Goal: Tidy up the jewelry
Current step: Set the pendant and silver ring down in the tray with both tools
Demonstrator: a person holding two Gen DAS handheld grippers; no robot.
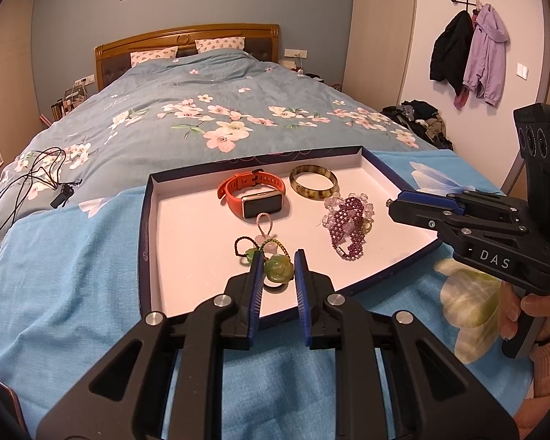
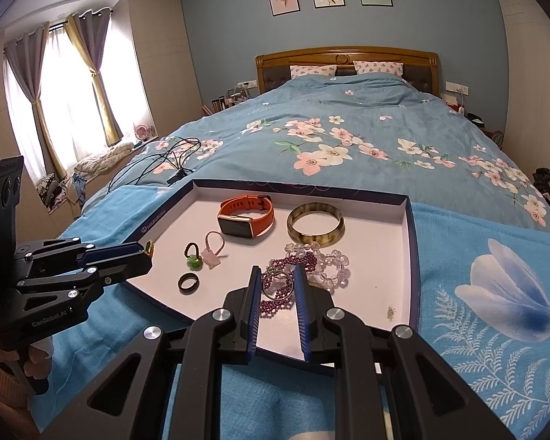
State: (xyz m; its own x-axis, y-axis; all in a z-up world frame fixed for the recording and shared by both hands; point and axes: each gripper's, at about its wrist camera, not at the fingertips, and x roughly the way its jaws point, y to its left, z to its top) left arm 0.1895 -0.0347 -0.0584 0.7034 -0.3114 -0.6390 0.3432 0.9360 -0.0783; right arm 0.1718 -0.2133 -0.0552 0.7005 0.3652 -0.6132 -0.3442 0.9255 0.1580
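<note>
The tray (image 2: 409,256) lies on a blue cloth (image 2: 476,242) at the foot of the bed (image 2: 330,117); all jewelry sits inside it.

Left tool (image 1: 279,256): held above the tray's near left area. Its fingers stand apart with a moderate gap. The green flower pendant (image 1: 278,267) shows between the tips; contact cannot be confirmed. In the right wrist view this tool (image 2: 143,253) reaches in from the left over the tray's left rim.

Tray contents, left to right:
- black ring (image 2: 188,281), near the front left edge;
- green bead on a dark cord (image 2: 193,261), with a pink charm on a pink loop (image 2: 211,256) just beside it;
- orange watch (image 2: 246,215), toward the far side;
- brown bangle (image 2: 315,224), right of the watch;
- purple bead bracelet (image 2: 304,260), tangled with a clear bead bracelet (image 2: 333,264).

Right tool (image 2: 278,271): positioned over the bead pile, fingers apart at a moderate gap. A thin metal ring (image 2: 277,285) lies between the tips; whether either finger touches it cannot be told. In the left wrist view this tool (image 1: 392,203) points in over the tray's right rim.
</note>
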